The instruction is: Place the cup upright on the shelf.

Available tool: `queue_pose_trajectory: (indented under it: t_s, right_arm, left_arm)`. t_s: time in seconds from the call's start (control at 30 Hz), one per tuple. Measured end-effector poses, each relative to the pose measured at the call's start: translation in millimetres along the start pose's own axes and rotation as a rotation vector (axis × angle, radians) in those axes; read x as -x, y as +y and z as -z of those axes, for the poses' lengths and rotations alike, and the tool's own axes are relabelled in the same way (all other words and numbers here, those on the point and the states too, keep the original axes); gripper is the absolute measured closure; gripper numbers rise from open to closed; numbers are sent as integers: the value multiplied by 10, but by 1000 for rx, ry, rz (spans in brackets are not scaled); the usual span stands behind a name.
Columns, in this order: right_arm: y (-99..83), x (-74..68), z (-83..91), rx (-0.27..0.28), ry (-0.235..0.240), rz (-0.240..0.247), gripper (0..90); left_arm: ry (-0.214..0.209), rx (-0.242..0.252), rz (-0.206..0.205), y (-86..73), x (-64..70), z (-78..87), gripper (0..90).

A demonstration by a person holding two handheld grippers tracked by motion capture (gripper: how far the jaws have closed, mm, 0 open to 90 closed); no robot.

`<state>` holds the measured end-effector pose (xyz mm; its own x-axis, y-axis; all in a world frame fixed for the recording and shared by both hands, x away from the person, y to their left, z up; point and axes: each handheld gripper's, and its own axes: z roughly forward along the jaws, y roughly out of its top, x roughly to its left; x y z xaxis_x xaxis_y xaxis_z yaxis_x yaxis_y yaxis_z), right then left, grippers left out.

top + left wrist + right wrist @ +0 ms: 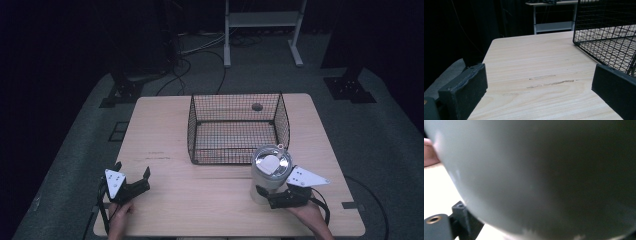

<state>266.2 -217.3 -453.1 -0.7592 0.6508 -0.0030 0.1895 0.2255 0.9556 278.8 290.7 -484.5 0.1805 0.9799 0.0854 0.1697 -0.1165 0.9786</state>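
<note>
Between my right gripper's [270, 192] jaws, apparently clamped: pale canister [269, 172], upright just short of the wire basket [235, 127], not yet in. Left gripper [132, 177] gapes wide, empty.

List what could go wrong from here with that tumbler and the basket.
The right hand-held gripper grips the tall pale tumbler low on its body, so it may tip. The wire basket stands just behind it: lifted too low, the tumbler could catch the near rim. The left hand-held gripper rests open, too far to steady it.
</note>
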Motion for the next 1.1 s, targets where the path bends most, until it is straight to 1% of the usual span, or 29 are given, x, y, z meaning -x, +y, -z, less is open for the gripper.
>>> queue_pose_trajectory:
  t_s: [0.03,0.43,0.73,0.87,0.9,0.93,0.97,1.07,1.1]
  right_arm:
    - [-2,0,-5,9,-4,2,78]
    - [-6,5,-10,13,-2,14,89]
    - [-6,4,-6,19,-1,8,92]
    - [2,8,1,16,10,3,93]
    - [15,21,10,18,29,-8,93]
    - [15,21,10,18,29,-8,93]
    - [36,19,21,26,35,-14,93]
    - [80,28,36,33,39,-10,93]
    - [140,40,51,47,44,-11,93]
  left_arm:
    - [0,0,0,0,-2,0,0]
    - [-3,1,-1,0,-3,0,0]
    - [-4,1,1,0,-7,0,0]
    - [-2,2,3,0,-7,-1,0]
    - [-4,2,4,0,-8,-1,0]
    - [-4,2,4,0,-8,-1,0]
    - [-4,3,4,0,-7,0,0]
    - [-4,3,4,0,-6,0,0]
    - [-4,3,4,0,-7,1,0]
